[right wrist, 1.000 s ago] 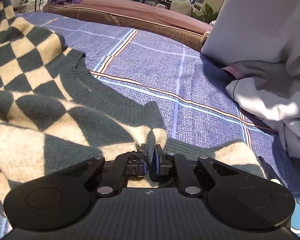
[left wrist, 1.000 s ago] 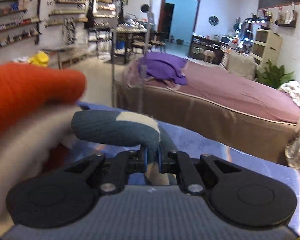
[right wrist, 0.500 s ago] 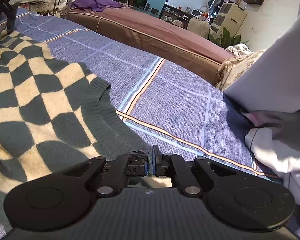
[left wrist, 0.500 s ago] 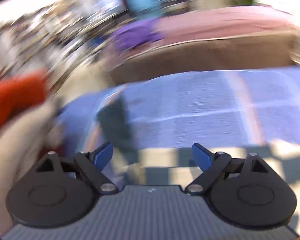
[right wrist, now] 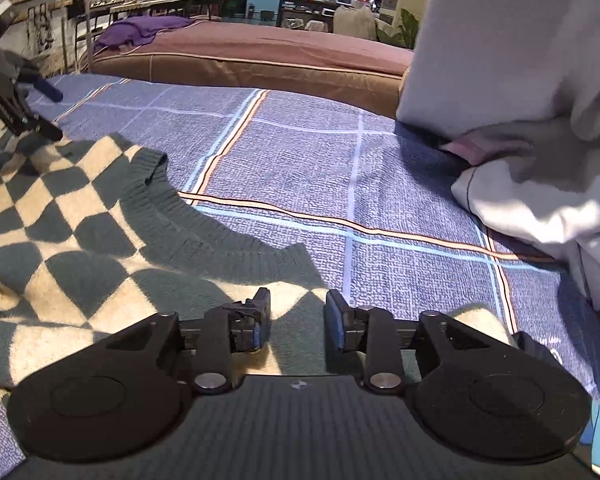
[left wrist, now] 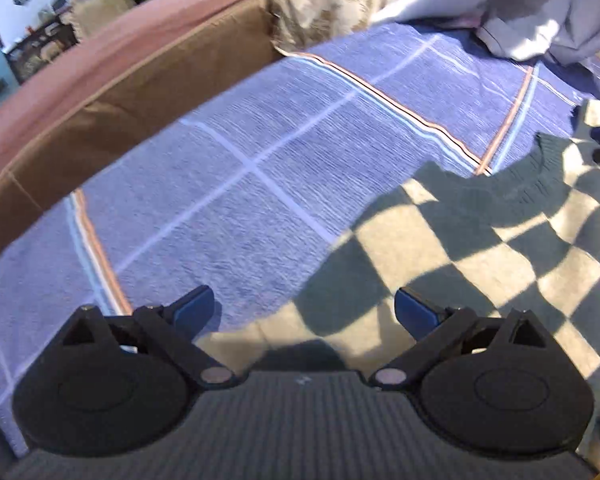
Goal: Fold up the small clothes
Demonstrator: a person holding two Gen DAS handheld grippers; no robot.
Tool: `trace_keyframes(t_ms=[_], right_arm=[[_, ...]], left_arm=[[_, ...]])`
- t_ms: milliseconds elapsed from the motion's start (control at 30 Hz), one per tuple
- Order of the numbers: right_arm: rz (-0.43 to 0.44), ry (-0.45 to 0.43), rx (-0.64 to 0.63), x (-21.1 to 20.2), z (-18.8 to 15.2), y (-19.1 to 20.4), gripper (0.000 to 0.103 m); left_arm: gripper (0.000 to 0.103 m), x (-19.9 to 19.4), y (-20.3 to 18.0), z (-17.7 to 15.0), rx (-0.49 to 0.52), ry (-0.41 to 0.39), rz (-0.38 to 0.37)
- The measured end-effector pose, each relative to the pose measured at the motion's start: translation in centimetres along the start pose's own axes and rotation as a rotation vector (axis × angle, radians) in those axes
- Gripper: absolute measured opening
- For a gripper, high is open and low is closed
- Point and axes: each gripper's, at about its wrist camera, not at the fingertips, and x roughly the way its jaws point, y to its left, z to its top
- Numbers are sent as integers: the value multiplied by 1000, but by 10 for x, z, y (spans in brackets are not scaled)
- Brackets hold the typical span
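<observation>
Over the checkered sweater [right wrist: 72, 216], both grippers' fingers [left wrist: 414, 312] [right wrist: 262, 312] gape, seemingly gripping nothing.

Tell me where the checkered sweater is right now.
The checkered sweater lies flat on the blue plaid bedspread, left in the right wrist view, beneath both open grippers.
</observation>
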Motion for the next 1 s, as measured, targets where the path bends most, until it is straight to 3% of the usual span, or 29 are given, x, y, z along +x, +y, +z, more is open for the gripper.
trace_keyframes(t_ms=[33, 67, 100, 133, 167, 200, 267, 300, 333, 400, 433, 533, 633, 767, 900, 1000], right_arm=[[12, 6, 22, 1, 0, -6, 68], [31, 10, 40, 3, -1, -11, 68], [52, 14, 61, 4, -1, -15, 70], [69, 21, 84, 8, -1, -19, 80], [80, 33, 104, 12, 0, -23, 99], [89, 43, 117, 16, 1, -25, 103], [120, 62, 129, 28, 3, -28, 103], [138, 77, 136, 32, 4, -29, 103], [167, 99, 144, 39, 6, -27, 103], [233, 134, 148, 46, 7, -22, 64], [268, 154, 145, 49, 8, -18, 23], [256, 129, 84, 41, 15, -5, 18], [216, 36, 45, 27, 28, -1, 16], [148, -93, -52, 28, 63, 17, 15], [75, -174, -192, 55, 108, 52, 15], [21, -105, -202, 98, 128, 72, 21]], left_arm=[[96, 9, -5, -1, 37, 41, 2], [86, 19, -23, -11, 90, 87, 26], [86, 27, -31, -15, 132, 109, 42], [83, 27, -34, -19, 147, 79, 46], [70, 26, -34, -19, 146, 66, 28], [63, 26, -31, -19, 130, 65, -4], [25, 23, -26, -17, 100, 58, -17], [15, 21, -24, -16, 96, 57, -14], [11, 20, -25, -16, 102, 54, -10], [10, 16, -32, -18, 149, 33, 19], [9, 14, -33, -20, 155, 22, 31], [8, -2, -19, -19, 64, -82, 65], [8, -26, 7, -10, -49, -186, 140], [8, -45, 50, 0, -213, -242, 247], [9, -34, 80, 18, -332, -179, 402], [21, -9, 84, 19, -318, -81, 469]])
